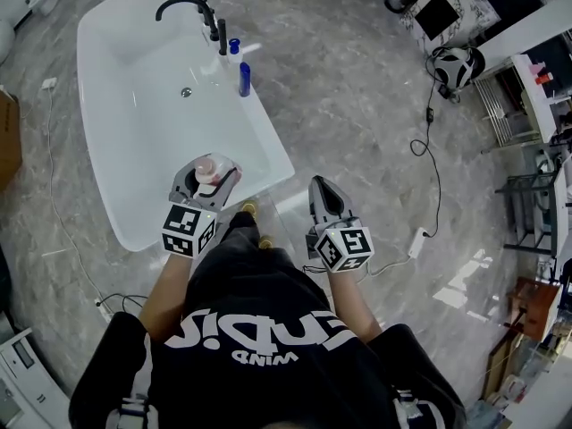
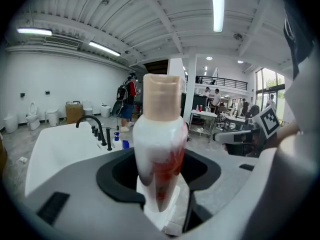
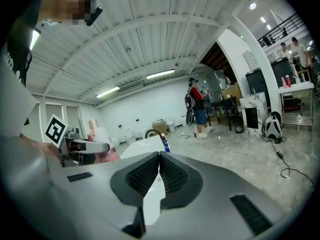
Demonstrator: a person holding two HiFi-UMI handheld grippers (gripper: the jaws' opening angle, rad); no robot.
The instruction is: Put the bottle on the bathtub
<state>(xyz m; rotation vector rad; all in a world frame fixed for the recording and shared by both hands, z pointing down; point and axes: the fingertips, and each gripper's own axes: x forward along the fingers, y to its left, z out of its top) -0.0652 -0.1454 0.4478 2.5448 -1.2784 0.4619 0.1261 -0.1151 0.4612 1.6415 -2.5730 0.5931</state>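
The left hand-held gripper (image 1: 213,175) grasps the bottle (image 1: 206,165) over the near corner of the bathtub (image 1: 271,141); the right hand-held gripper (image 1: 320,184), clenched empty, hangs over open floor (image 1: 357,96) alongside.

The left claw (image 2: 161,194) grips a white bottle (image 2: 159,149) upright between its jaws, with a red patch on its body and a beige cap on top. Behind it to the left stands a white bathtub (image 2: 55,149) with a black tap (image 2: 92,126) and small blue bottles (image 2: 125,144) beside the tap.
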